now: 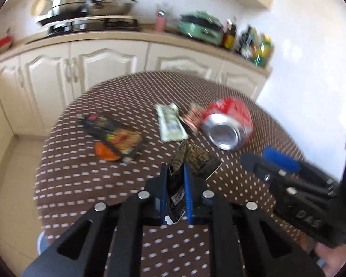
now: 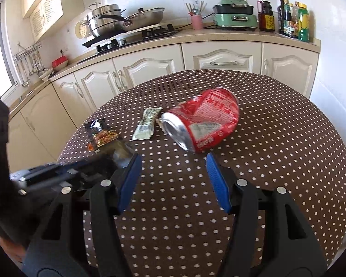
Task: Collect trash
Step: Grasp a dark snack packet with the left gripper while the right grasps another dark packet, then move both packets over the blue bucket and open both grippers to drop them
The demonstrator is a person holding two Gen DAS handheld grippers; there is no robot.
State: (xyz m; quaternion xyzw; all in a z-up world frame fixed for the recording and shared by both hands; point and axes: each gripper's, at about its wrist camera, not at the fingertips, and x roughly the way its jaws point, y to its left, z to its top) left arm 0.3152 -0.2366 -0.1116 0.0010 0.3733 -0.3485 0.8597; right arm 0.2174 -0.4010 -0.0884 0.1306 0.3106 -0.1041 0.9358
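My left tongs (image 1: 175, 173) were clamped narrow on a dark wrapper (image 1: 191, 159), their blue pads pinching its crumpled black lower end, where a white label patch showed, while its olive speckled upper part stuck out past the tips and fanned toward the right. My right tongs (image 2: 173, 161) stood about half open above the table (image 2: 276, 161) with nothing between the pads, only the brown cloth with white dots. Just beyond their tips lay a red can (image 2: 203, 120) on its side, dented and creased along its body, its silver end turned toward me and white lettering running across the red. Beside the can's silver end, touching or nearly so, lay a pale green sachet (image 2: 147, 124), flat and slightly creased, with a barcode at its near end. Left of that sat a black snack packet (image 2: 101, 136) with an orange picture on it, torn open and wrinkled, its near edge meeting my left tongs in the right camera's view. A small reddish scrap (image 1: 192, 116) showed in the blurred left view between the sachet and the can. Past the table stood cream cabinets (image 2: 221, 60) under a counter carrying steel pots (image 2: 108, 20) on a stove, a pink utensil cup (image 2: 197, 20), a green cooker (image 2: 234, 15) and several bottles (image 2: 293, 20).
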